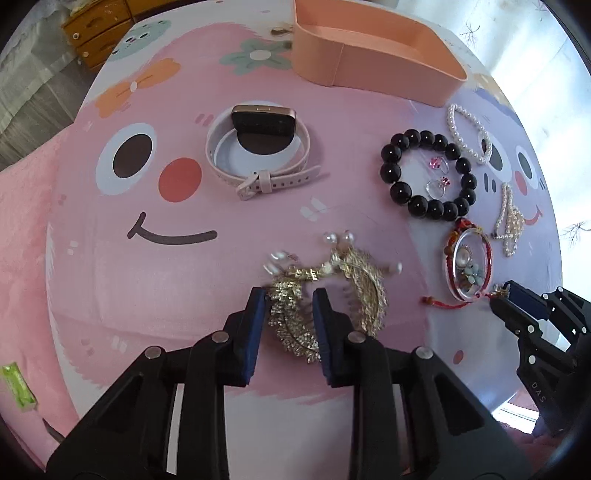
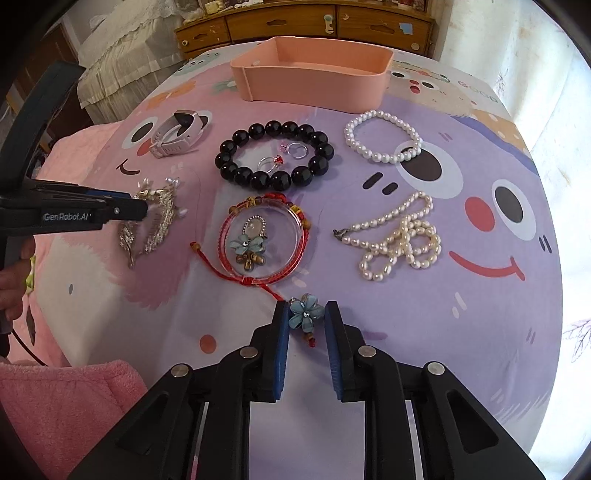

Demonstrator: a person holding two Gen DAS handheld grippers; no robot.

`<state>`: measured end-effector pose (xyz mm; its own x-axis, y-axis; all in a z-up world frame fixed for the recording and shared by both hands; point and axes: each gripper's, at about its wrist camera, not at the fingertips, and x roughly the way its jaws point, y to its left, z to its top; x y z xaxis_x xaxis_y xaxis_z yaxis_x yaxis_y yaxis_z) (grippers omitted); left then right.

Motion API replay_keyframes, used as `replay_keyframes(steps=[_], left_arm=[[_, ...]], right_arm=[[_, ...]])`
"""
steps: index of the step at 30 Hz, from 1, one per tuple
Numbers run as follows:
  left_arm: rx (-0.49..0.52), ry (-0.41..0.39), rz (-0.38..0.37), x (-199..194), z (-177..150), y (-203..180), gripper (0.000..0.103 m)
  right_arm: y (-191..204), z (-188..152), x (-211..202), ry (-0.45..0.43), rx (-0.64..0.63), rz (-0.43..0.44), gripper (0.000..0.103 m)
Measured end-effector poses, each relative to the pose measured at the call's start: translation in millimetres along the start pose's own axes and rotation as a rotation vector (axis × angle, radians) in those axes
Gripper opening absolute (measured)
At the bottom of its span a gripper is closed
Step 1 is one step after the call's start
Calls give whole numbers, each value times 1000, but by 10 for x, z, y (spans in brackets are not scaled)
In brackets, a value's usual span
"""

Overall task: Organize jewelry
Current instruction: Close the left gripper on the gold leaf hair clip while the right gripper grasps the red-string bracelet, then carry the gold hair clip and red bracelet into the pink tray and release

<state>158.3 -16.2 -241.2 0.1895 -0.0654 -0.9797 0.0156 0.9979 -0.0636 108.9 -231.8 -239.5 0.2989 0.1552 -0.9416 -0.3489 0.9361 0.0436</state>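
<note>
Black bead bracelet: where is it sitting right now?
In the right wrist view, the black bead bracelet lies mid-table, ringed around two small rings, just in front of the pink tray.

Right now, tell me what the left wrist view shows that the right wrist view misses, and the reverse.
Only the left wrist view shows the left gripper closing around the gold hair combs, and a green block at the table edge.

Only the right wrist view shows the right gripper around the blue flower, and the dresser clearly.

Both show the pink tray, watch, black bead bracelet, rings, pearl strands and clear dish.
</note>
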Motion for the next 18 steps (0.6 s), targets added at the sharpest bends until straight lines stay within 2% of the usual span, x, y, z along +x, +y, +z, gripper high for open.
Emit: replay_keyframes(steps=[5, 10, 17, 18], left_arm=[[-12, 15, -12, -24, 14, 33, 22], [-30, 10, -57, -68, -30, 126, 20], [-3, -30, -83, -161, -190, 308, 15], [6, -33, -81, -176, -192, 300, 10]], right_arm=[[-80, -106, -141, -37, 67, -6, 19], [-103, -142, -280, -71, 104, -33, 19], [-29, -167, -508, -124, 107, -47, 19], [-11, -165, -542, -131, 106, -47, 19]])
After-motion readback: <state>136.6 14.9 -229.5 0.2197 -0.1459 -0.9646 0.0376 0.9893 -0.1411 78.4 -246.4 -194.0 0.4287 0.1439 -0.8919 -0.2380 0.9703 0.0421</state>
